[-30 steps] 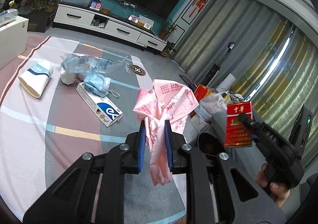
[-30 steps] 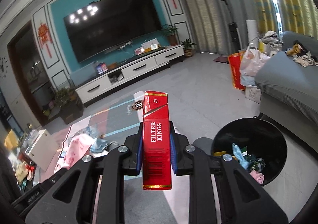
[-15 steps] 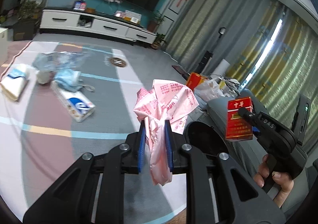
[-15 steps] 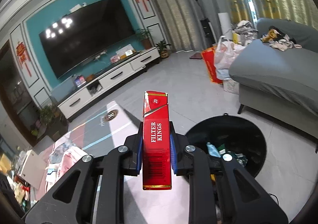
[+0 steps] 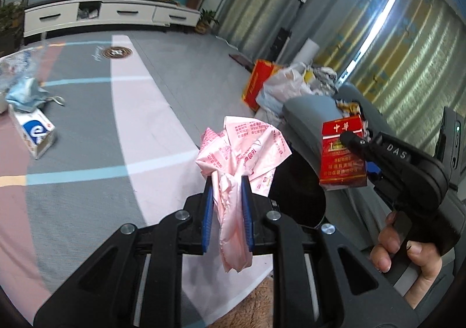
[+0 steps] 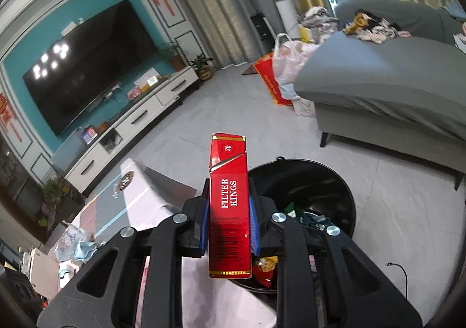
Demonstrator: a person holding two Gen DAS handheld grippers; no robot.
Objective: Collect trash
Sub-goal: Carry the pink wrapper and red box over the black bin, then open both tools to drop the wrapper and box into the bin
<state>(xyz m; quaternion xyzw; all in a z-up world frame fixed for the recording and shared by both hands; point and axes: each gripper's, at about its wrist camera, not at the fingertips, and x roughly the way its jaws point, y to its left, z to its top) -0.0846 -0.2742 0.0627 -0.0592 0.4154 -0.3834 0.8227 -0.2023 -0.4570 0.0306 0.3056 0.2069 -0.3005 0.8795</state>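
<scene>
The left claw [image 5: 226,208] is clamped on a crumpled pink plastic bag [image 5: 243,153]. Its blue pads [image 5: 207,214] pinch the bag's twisted neck, the printed bulk billows above the fingertips, and a loose tail hangs below them. Just to the right and slightly beyond, the right claw [image 6: 228,211] grips a red cigarette pack [image 6: 230,208] by its two broad faces, with the pack standing upright and its flip-top end rising past the fingertips. In the left wrist view the same pack [image 5: 343,153] shows its front with gold characters, and a hand [image 5: 407,255] wraps the black handle of the right claw.

Directly beneath and behind the pack sits a round black trash bin [image 6: 335,182] on the pale tiled floor, already holding mixed wrappers and scraps [image 6: 308,217]. In the left wrist view the bin's dark mouth [image 5: 300,197] lies just behind the pink bag.

Farther out on the left, a striped rug [image 5: 87,138] carries more litter: a white and blue box [image 5: 36,135] with a blue face mask [image 5: 26,95] lying on it. A grey sofa [image 6: 393,80] stands to the right of the bin, with bags [image 6: 285,60] piled at its end. A white TV cabinet [image 6: 139,124] and a large dark television [image 6: 87,65] line the far teal wall.
</scene>
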